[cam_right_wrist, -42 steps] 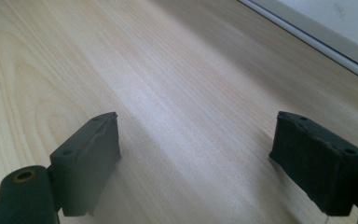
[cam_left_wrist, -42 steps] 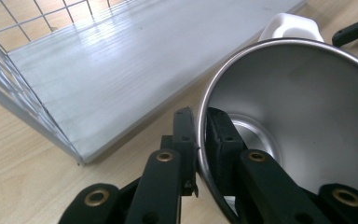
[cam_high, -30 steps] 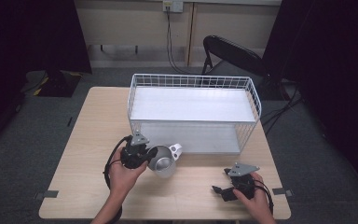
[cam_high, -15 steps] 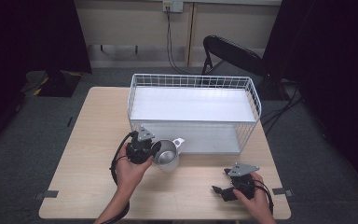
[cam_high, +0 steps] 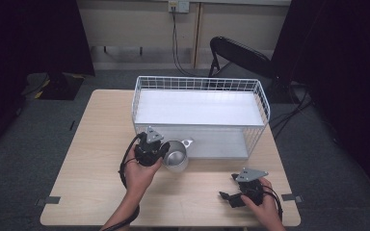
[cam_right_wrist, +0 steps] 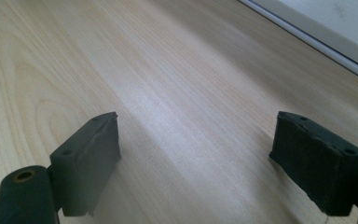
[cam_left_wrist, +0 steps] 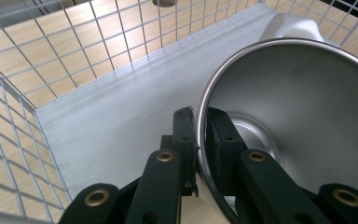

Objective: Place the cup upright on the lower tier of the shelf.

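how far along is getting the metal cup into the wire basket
Done: the left gripper is clamped on the rim of the shiny steel cup with a spout. In hand: the cup is held at the front wall of the white wire basket. Left: placing it inside and releasing. The right gripper rests open on the wooden table.

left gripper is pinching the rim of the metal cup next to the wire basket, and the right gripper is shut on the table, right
Not quite: the right gripper is open, jaws wide apart over bare table, as the right gripper view shows. The left gripper does pinch the metal cup rim by the wire basket.
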`<state>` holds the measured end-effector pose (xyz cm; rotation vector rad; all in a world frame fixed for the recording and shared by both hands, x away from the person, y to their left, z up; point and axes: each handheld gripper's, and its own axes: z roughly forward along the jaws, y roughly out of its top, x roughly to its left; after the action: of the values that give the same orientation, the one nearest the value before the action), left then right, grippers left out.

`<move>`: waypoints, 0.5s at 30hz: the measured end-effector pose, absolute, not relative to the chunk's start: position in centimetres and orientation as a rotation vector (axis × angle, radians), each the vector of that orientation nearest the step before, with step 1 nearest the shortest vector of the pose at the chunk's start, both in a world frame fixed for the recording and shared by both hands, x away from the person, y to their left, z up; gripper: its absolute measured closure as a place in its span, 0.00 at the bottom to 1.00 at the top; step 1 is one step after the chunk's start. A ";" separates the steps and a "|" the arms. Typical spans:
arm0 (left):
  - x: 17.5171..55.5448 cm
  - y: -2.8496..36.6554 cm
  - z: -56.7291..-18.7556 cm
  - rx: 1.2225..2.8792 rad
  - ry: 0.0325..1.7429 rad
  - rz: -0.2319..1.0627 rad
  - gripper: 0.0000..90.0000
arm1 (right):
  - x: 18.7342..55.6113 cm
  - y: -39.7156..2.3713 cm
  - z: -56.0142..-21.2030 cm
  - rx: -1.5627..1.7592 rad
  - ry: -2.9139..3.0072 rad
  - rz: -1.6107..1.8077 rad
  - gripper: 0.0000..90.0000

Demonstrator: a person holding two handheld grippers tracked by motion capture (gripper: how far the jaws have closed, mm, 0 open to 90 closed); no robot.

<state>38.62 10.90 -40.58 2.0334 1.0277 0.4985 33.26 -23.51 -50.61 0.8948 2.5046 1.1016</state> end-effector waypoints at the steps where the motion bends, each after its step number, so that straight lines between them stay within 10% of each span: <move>1: 38.7 10.8 -40.5 2.036 1.028 0.498 0.92 | 33.3 -23.5 -50.6 0.894 2.504 1.102 0.16; 15: 39.1 9.8 -41.0 2.026 1.052 0.527 0.92 | 33.3 -23.5 -50.6 0.894 2.505 1.103 0.16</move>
<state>39.15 9.82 -41.01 2.0263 1.0518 0.5270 33.26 -23.51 -50.61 0.8942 2.5047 1.1025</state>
